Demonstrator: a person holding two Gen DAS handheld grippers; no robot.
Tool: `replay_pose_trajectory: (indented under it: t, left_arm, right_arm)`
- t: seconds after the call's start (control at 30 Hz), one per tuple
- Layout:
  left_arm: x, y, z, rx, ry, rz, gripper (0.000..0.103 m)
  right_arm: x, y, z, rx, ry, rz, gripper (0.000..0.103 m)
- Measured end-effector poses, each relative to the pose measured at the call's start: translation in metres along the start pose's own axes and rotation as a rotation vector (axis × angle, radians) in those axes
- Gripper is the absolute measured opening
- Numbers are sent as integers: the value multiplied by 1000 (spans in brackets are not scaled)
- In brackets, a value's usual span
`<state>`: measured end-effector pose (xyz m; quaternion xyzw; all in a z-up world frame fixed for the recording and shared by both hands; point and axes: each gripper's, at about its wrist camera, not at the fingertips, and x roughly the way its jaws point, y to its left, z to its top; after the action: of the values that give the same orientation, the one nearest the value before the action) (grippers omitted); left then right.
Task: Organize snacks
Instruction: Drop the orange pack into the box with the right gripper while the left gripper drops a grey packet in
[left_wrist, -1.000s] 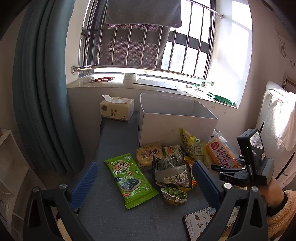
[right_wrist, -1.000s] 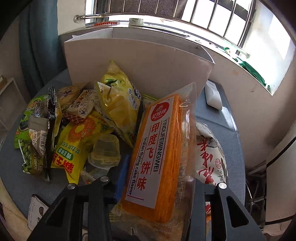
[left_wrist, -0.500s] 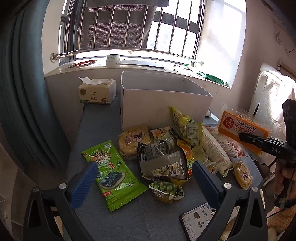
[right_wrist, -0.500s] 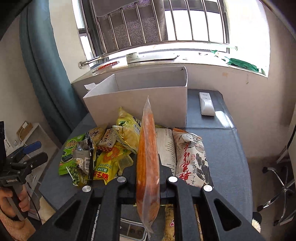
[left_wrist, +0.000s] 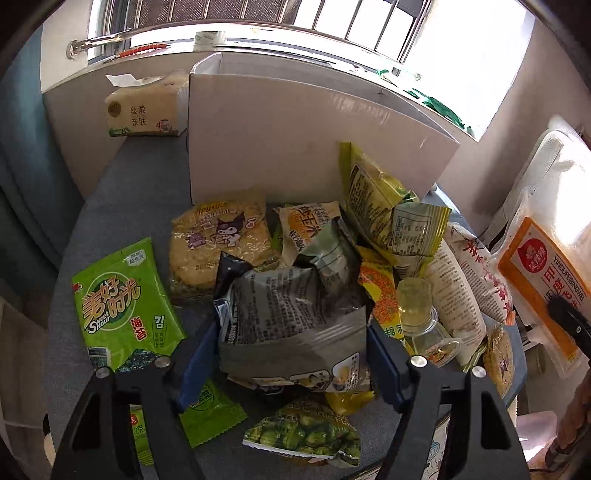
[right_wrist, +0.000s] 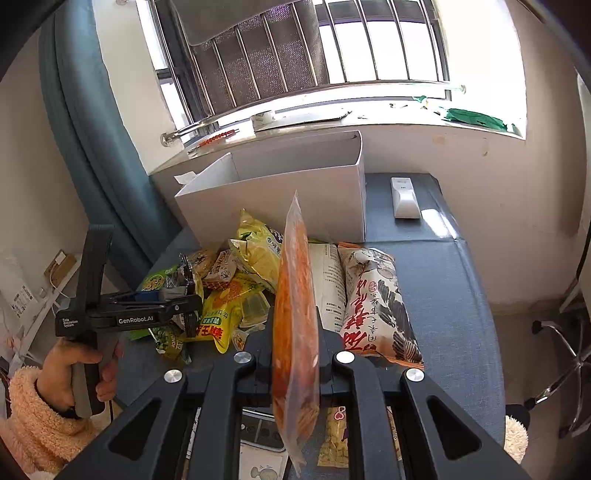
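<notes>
The right gripper (right_wrist: 295, 354) is clamped on an orange pack (right_wrist: 295, 295), held edge-on above the heap, in front of the white box (right_wrist: 280, 206). The pack looks flat, light and fairly stiff, its film probably slick, so a pinch low on its body seems sounder than one on the seal.

The left gripper (left_wrist: 291, 347) has just been closing and now brackets the grey bag (left_wrist: 291, 317), which lies in the pile before the box. Its blue pads (left_wrist: 199, 350) stand at the bag's sides; whether they press yet I cannot tell. The bag is crumpled foil (soft, puffy, likely to buckle), best taken across its middle.
</notes>
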<state>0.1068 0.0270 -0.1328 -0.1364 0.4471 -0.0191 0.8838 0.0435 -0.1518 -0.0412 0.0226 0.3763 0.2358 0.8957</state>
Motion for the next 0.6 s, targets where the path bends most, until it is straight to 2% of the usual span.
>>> replay_pose_trajectory:
  t: [0.17, 0.27, 0.4, 0.5, 0.6]
  left_arm:
    - [-38, -2, -1, 11, -128, 2, 71]
    - [-67, -5, 4, 17, -217, -32, 71]
    - [-97, -6, 45, 69, -312, -58, 71]
    - [-101, -14, 87, 109, -352, -81, 71]
    - [-94, -19, 133, 135, -366, -41, 71]
  right_arm:
    - [1, 1, 4, 1, -17, 31, 13]
    - [1, -1, 13, 32, -45, 62, 13]
    - [8, 2, 46, 28, -75, 68, 13]
    - [17, 9, 84, -7, -115, 51, 13]
    - [38, 9, 125, -4, -136, 25, 13]
